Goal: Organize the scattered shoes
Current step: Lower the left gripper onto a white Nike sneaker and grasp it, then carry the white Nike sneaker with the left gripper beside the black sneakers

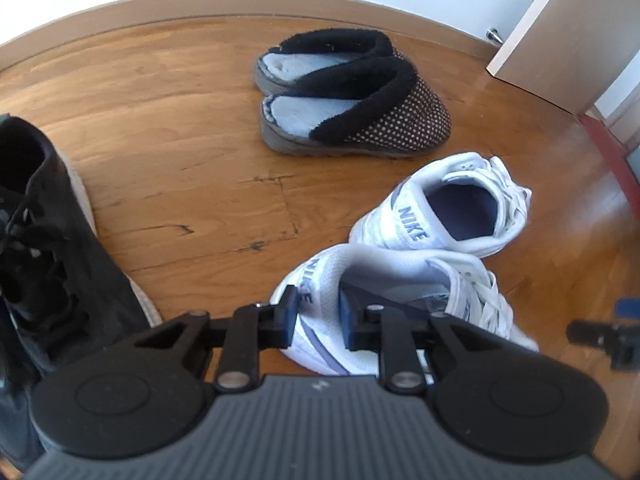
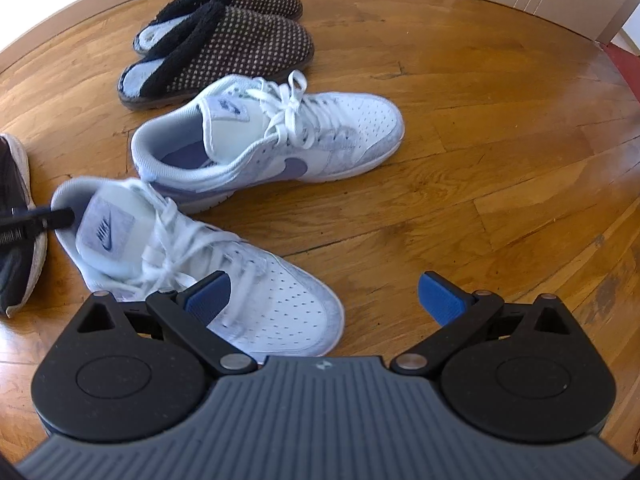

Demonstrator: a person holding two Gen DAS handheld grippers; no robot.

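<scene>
Two white sneakers with blue-grey trim lie on the wooden floor. In the left wrist view my left gripper (image 1: pixel 318 316) is shut on the heel collar of the nearer white sneaker (image 1: pixel 400 304), one finger inside and one outside. The right wrist view shows that sneaker (image 2: pixel 240 296) blurred, with the left gripper's fingertip (image 2: pixel 60 218) in its opening. The other white sneaker (image 1: pixel 448 208) (image 2: pixel 280 136) sits just beyond. My right gripper (image 2: pixel 324 300) is open above the floor, its left pad over the near sneaker's toe, holding nothing.
A pair of dotted brown slippers (image 1: pixel 352 92) (image 2: pixel 224 44) with black fleece trim stands side by side near the baseboard. A black sneaker (image 1: pixel 44 240) (image 2: pixel 16 240) lies at the left. A white door panel (image 1: pixel 560 32) and a red strip (image 1: pixel 612 148) are at the right.
</scene>
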